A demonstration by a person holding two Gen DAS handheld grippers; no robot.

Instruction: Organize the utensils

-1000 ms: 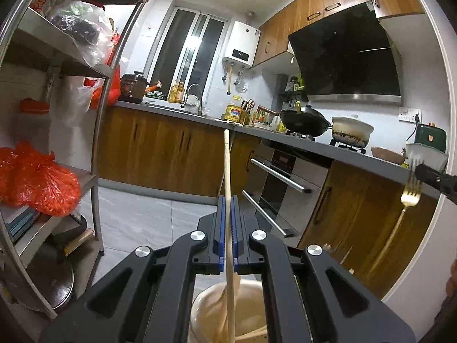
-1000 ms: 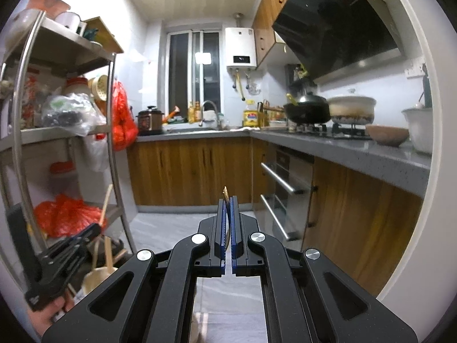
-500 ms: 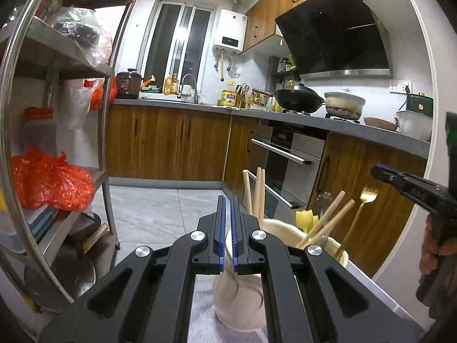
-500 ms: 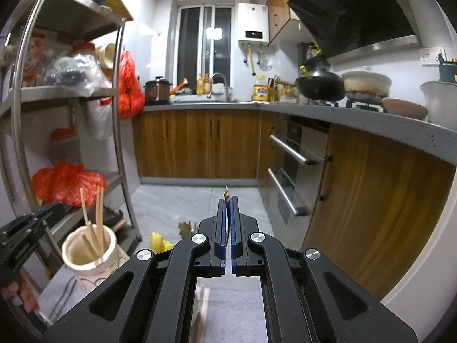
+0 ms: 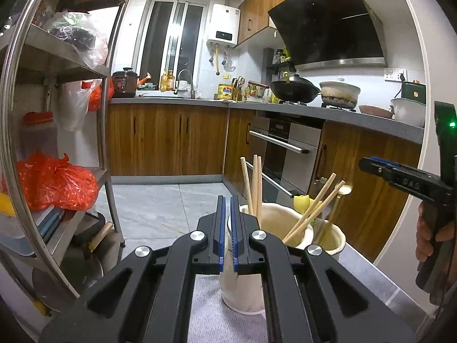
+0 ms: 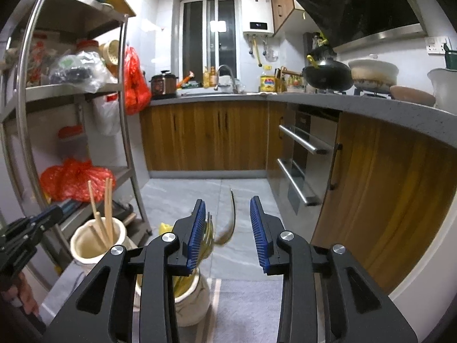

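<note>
Two cream ceramic holders stand on a grey towel (image 5: 217, 323). The left holder (image 5: 274, 220) holds several wooden chopsticks (image 5: 255, 184); it also shows in the right wrist view (image 6: 85, 245). The right holder (image 6: 194, 294) holds gold cutlery, with a gold fork (image 6: 228, 228) blurred between my right fingers, above that holder. My left gripper (image 5: 227, 228) is shut and empty, just in front of the chopstick holder. My right gripper (image 6: 228, 228) is open above the cutlery holder.
A steel shelf rack (image 5: 108, 148) with red bags (image 5: 54, 183) stands at the left. Wooden cabinets and an oven (image 5: 282, 154) run along the right under a grey counter (image 6: 371, 105) with a wok and pots. Grey floor tiles (image 6: 205, 197) lie ahead.
My left gripper let go of a chopstick into the left holder and drew back. My right gripper has opened, and the gold fork is loose between its fingers.
</note>
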